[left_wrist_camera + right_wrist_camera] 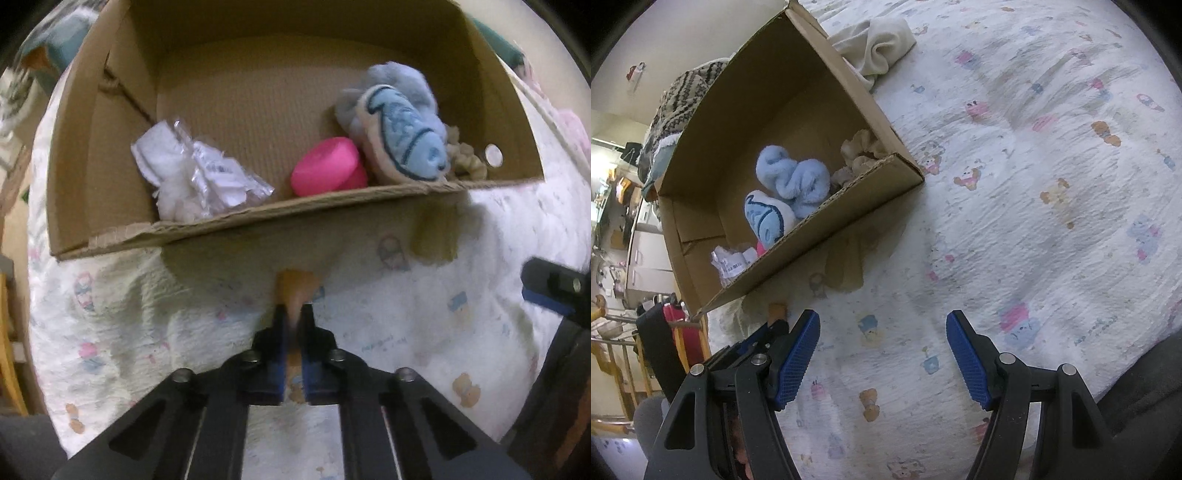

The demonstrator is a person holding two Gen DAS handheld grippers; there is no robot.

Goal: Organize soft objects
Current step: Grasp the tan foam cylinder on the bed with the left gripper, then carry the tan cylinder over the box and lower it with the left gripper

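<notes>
- Because the soft things belong in the cardboard box (pixel 110 236), my left gripper (pixel 294 317) at lower centre has pinched a small orange soft piece (pixel 297 286) off the printed bedspread (pixel 388 332), just before the box's near wall.
- My right gripper (pixel 882 354) hangs wide apart and empty, free for another item.
- Already boxed: blue fish plush (pixel 406 136), pink round piece (pixel 327 171).

The left wrist view looks steeply down, close over the bedspread (pixel 388 332), with the box (pixel 295 210) at twelve o'clock, while the right wrist view, also close and downward, has the same box (pixel 827 221) at ten o'clock.
</notes>
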